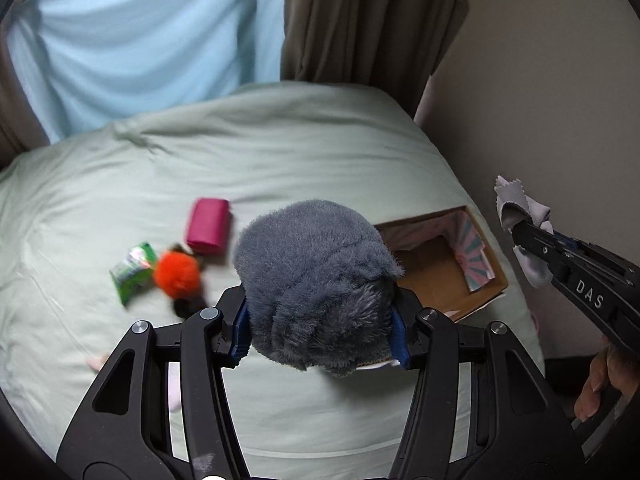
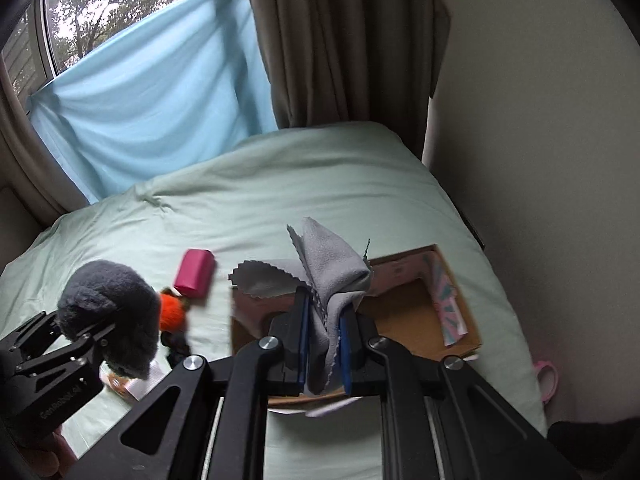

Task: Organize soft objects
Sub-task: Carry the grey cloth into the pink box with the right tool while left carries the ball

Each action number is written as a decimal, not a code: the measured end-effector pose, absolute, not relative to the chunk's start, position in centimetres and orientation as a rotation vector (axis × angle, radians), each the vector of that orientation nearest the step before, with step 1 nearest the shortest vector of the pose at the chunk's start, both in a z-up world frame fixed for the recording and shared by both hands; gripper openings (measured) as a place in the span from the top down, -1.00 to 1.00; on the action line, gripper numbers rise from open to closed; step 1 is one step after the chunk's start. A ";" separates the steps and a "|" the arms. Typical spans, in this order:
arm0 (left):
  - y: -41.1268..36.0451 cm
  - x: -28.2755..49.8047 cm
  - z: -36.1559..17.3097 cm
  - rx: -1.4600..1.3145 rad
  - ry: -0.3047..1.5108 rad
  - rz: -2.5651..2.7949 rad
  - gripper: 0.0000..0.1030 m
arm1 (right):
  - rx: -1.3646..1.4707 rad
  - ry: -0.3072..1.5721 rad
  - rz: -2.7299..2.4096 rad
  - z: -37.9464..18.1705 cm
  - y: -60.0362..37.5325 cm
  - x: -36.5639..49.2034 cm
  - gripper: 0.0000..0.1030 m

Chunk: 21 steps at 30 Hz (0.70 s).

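Observation:
My left gripper (image 1: 320, 332) is shut on a fluffy grey plush (image 1: 312, 280) and holds it above the bed, left of an open cardboard box (image 1: 444, 268). It also shows in the right wrist view (image 2: 108, 312). My right gripper (image 2: 324, 344) is shut on a thin grey cloth (image 2: 332, 276) with zigzag edges, held over the box (image 2: 404, 316). In the left wrist view the right gripper (image 1: 520, 232) and its cloth (image 1: 516, 204) are at the right, beyond the box. An orange pom-pom (image 1: 176, 274), a pink block (image 1: 208, 226) and a green packet (image 1: 134, 270) lie on the bed.
The bed has a pale green sheet (image 1: 280, 152). A wall (image 2: 540, 120) runs along its right side, with brown curtains (image 2: 340, 40) and a blue cloth (image 2: 152, 92) over the window behind. A pink object (image 2: 546, 380) sits at the bed's right edge.

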State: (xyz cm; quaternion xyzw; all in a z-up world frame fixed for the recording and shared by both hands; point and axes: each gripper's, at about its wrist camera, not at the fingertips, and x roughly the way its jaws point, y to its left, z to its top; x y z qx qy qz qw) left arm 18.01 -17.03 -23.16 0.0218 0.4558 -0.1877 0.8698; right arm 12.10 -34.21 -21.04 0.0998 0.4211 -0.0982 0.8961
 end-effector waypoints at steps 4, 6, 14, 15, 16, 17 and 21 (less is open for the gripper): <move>-21.5 18.4 -25.1 0.038 0.996 -0.377 0.03 | 0.200 0.935 -0.182 -22.9 -38.3 12.5 0.77; -23.5 19.0 -26.3 0.038 1.019 -0.369 0.03 | 0.193 0.967 -0.172 -24.0 -39.7 13.0 0.77; -28.9 21.9 -32.6 0.079 1.196 -0.302 0.03 | 0.226 1.138 -0.096 -30.4 -43.7 17.7 0.77; -29.1 22.4 -33.6 0.078 1.222 -0.291 0.03 | 0.227 1.165 -0.089 -31.3 -43.9 18.4 0.77; -29.2 22.7 -34.2 0.078 1.242 -0.285 0.03 | 0.230 1.182 -0.081 -31.8 -44.3 18.8 0.77; -29.4 23.2 -35.1 0.083 1.264 -0.279 0.03 | 0.240 1.204 -0.068 -32.7 -44.5 19.5 0.77; -30.2 24.5 -37.8 0.114 1.327 -0.253 0.03 | 0.291 1.273 -0.030 -35.3 -45.2 21.4 0.77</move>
